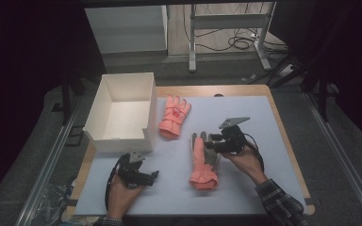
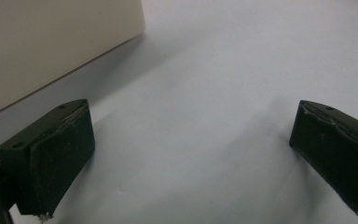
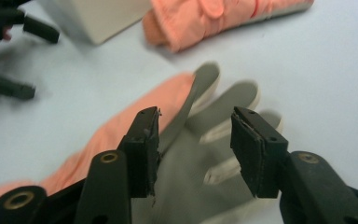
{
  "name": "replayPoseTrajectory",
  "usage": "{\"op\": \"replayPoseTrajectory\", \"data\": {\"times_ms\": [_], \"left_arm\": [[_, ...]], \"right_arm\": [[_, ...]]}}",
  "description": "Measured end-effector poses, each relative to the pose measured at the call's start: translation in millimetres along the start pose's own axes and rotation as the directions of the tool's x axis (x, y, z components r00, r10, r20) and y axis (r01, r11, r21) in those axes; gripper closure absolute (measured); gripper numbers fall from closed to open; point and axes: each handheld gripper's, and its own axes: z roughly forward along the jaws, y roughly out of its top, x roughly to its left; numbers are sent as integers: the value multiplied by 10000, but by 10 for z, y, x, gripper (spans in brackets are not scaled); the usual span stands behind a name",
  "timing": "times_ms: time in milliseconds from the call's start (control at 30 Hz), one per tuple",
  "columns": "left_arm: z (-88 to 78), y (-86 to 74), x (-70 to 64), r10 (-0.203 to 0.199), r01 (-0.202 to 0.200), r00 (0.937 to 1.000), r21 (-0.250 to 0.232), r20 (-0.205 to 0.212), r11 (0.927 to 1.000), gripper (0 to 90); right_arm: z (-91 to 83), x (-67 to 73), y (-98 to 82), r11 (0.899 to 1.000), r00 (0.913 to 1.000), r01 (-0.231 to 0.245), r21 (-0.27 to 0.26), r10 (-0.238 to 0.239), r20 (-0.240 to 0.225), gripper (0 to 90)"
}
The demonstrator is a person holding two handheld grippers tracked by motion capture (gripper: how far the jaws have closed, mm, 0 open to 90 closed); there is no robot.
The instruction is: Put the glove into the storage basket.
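Two grippers, left (image 1: 153, 174) and right (image 3: 196, 140), fingers apart, flank near glove (image 1: 201, 162); box (image 1: 102, 106) beside far glove (image 1: 174, 116)

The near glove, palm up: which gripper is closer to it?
Right. The right gripper hangs directly over the near glove, its open jaws above the grey palm. The left gripper sits off to the glove's left, above bare mat.

Near glove (image 3: 121, 140) fingertips blurred; far glove (image 3: 214, 18) cut off — top edge.
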Motion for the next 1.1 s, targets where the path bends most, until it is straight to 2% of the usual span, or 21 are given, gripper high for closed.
{"op": "replayPoseTrajectory", "data": {"times_ms": [167, 200, 300, 600, 700, 967, 1100], "left_arm": [[1, -1, -1, -5, 5, 10000, -17, 0, 10000, 0], [1, -1, 0, -3, 3, 10000, -15, 2, 10000, 1], [1, -1, -1, -4, 4, 10000, -18, 3, 10000, 1], [0, 0, 4, 50, -50, 10000, 3, 4, 10000, 1], [2, 0, 3, 46, -46, 10000, -18, 2, 10000, 1], [1, 0, 3, 38, -38, 10000, -10, -2, 10000, 1], [1, 0, 3, 42, -42, 10000, -7, -6, 10000, 1]], "right_arm": [[93, -73, 225, 9992, 9993, -331, -220, 335, 159, 477], [139, -106, 314, 9984, 9988, -464, -320, 470, 167, 466], [192, -133, 399, 9977, 9985, -530, -415, 536, 140, 456], [512, -169, 738, 9994, 9985, -274, -207, 284, 473, 398], [623, -186, 830, 9994, 9987, -299, -153, 305, 404, 401], [910, -242, 1049, 9999, 9988, 123, 103, -127, 467, 527], [1063, -273, 1151, 9995, 9990, 151, 283, -162, 412, 563]]}}
